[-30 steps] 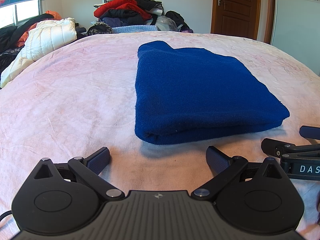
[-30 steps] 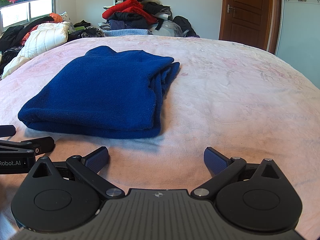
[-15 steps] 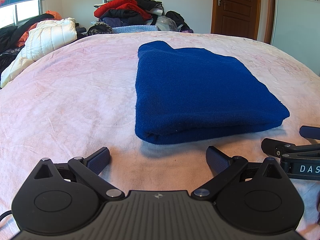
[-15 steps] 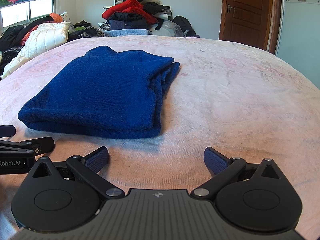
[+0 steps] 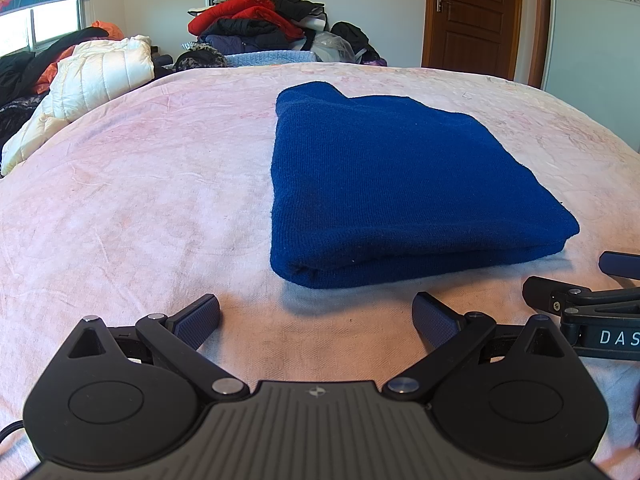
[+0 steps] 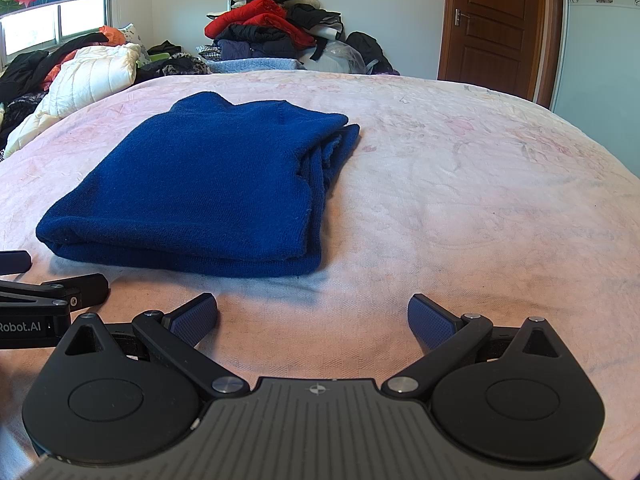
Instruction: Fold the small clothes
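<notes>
A dark blue knit garment point(image 5: 400, 188) lies folded into a thick rectangle on the pink bed cover point(image 5: 140, 200); it also shows in the right wrist view point(image 6: 208, 192), with layered edges on its right side. My left gripper point(image 5: 316, 320) is open and empty, resting low just short of the garment's near left corner. My right gripper point(image 6: 312, 318) is open and empty, just short of the garment's near right corner. Each gripper shows at the edge of the other's view, the right one point(image 5: 592, 304) and the left one point(image 6: 44, 300).
A heap of red, black and blue clothes point(image 5: 256, 24) is piled beyond the far edge of the bed. A white padded jacket point(image 5: 88, 80) and dark clothes lie at the far left. A brown door point(image 5: 472, 16) stands at the back right.
</notes>
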Demonstrator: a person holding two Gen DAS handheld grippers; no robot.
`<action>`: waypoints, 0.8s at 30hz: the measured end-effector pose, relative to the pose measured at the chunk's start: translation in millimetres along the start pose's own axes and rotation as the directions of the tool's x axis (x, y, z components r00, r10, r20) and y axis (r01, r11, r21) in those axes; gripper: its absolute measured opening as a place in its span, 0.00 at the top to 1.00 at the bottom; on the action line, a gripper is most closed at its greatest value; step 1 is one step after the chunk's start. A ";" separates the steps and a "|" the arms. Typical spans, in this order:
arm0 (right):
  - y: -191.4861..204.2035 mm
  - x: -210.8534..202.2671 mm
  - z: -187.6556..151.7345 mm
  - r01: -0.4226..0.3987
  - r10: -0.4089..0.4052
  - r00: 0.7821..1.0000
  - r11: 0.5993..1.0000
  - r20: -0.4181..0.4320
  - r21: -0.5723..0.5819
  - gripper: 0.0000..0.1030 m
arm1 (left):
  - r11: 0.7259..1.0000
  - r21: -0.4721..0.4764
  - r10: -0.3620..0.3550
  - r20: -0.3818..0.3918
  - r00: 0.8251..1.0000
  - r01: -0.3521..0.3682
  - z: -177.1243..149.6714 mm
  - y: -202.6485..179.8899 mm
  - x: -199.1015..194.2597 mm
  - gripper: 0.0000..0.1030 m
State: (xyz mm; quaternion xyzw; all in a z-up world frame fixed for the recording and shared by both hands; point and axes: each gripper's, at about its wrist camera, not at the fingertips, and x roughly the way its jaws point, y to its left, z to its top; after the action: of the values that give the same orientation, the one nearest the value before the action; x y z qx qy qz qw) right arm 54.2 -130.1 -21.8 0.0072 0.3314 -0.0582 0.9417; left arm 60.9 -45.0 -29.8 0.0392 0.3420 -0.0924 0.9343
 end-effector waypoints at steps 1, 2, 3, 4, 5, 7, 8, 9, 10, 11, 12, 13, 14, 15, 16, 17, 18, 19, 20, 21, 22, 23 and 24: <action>-0.1 0.0 0.0 0.000 0.000 1.000 1.000 0.000 0.000 0.01 | 1.000 0.000 0.000 0.000 1.000 0.000 0.0 0.0 0.0 0.00; -0.1 0.0 0.0 0.000 0.000 1.000 1.000 0.000 0.000 0.01 | 1.000 0.000 0.000 0.000 1.000 0.000 -0.1 0.0 -0.1 0.00; -0.2 0.0 0.0 0.000 0.000 1.000 1.000 0.000 0.000 0.01 | 1.000 0.000 0.000 0.000 1.000 0.000 -0.1 0.0 -0.1 0.00; -0.1 0.0 0.0 0.000 0.000 1.000 1.000 0.000 0.000 0.01 | 1.000 0.000 0.000 0.000 1.000 0.000 -0.2 0.0 -0.2 0.00; 0.0 0.0 0.0 0.000 0.000 1.000 1.000 0.000 0.000 0.01 | 1.000 0.000 0.000 0.000 1.000 0.000 0.0 0.0 0.0 0.00; -0.1 0.0 0.0 0.000 0.000 1.000 1.000 0.000 0.000 0.01 | 1.000 0.000 0.000 0.000 1.000 0.000 0.0 0.1 0.1 0.00; -0.1 0.0 0.0 0.000 0.000 1.000 1.000 0.000 0.000 0.01 | 1.000 0.000 0.000 0.000 1.000 0.000 0.0 0.1 0.2 0.00; 0.1 0.0 0.0 0.000 0.000 1.000 1.000 0.000 0.000 0.01 | 1.000 0.000 0.000 0.000 1.000 0.000 0.0 0.1 0.3 0.00; 0.0 0.0 0.0 0.000 0.000 1.000 1.000 0.000 0.000 0.01 | 1.000 0.000 0.000 0.000 1.000 0.000 0.1 0.1 0.3 0.00; -0.1 0.0 0.0 0.000 0.000 1.000 1.000 0.000 0.000 0.01 | 1.000 0.000 0.000 0.000 1.000 0.000 -0.2 0.2 0.1 0.00; -0.1 0.0 0.0 0.000 0.000 1.000 1.000 0.000 0.000 0.01 | 1.000 0.000 0.000 0.000 1.000 0.000 0.1 0.1 0.4 0.00; 0.0 0.0 0.0 0.000 0.000 1.000 1.000 0.000 0.000 0.01 | 1.000 0.000 0.000 0.000 1.000 0.000 0.0 0.2 0.3 0.00; -0.1 0.0 0.0 0.000 0.000 1.000 1.000 0.000 0.000 0.01 | 1.000 -0.001 -0.001 0.000 1.000 0.001 -0.1 0.3 0.3 0.00; -0.1 0.0 0.0 0.000 0.000 1.000 1.000 0.000 0.000 0.01 | 1.000 -0.001 0.000 0.000 1.000 0.000 0.0 0.1 -0.1 0.00; 0.0 0.0 0.0 0.000 0.000 1.000 1.000 0.000 0.000 0.01 | 1.000 -0.001 0.000 -0.001 1.000 0.000 -0.1 0.1 -0.4 0.00; -0.1 0.1 -0.1 0.000 0.000 1.000 1.000 0.000 0.000 0.01 | 1.000 -0.003 0.001 -0.001 1.000 -0.001 0.0 -0.1 -0.6 0.00; 0.0 0.1 0.0 0.000 0.000 1.000 1.000 0.000 0.000 0.01 | 1.000 -0.004 0.002 -0.001 1.000 -0.002 0.0 0.0 -0.6 0.00; 0.0 0.1 0.0 0.000 0.000 1.000 1.000 0.000 0.000 0.01 | 1.000 -0.004 0.002 -0.001 1.000 -0.002 -0.1 0.1 -0.9 0.00; 0.0 0.1 -0.1 0.000 0.000 1.000 1.000 0.000 0.000 0.01 | 1.000 -0.005 0.001 -0.001 1.000 -0.001 -0.1 0.3 -1.1 0.00; 0.0 0.1 -0.1 0.000 0.000 1.000 1.000 0.000 0.000 0.01 | 1.000 -0.007 0.000 -0.001 1.000 0.000 -0.1 0.2 -1.3 0.00; 0.0 0.1 -0.1 0.000 0.000 1.000 1.000 0.000 0.000 0.01 | 1.000 -0.007 0.000 -0.002 1.000 0.000 -0.1 0.1 -1.6 0.00; 0.0 0.1 -0.1 0.000 0.000 1.000 1.000 0.000 0.000 0.01 | 1.000 -0.006 0.001 -0.002 1.000 -0.001 0.1 0.0 -1.9 0.00; 0.0 0.1 -0.1 0.000 0.000 1.000 1.000 0.000 0.000 0.01 | 1.000 -0.008 0.000 -0.003 1.000 0.000 0.2 0.1 -2.1 0.00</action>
State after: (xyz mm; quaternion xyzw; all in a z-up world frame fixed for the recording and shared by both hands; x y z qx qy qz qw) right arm 54.3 -130.1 -21.9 0.0074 0.3314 -0.0583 0.9417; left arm 59.5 -44.6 -28.3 0.0358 0.3436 -0.0911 0.9340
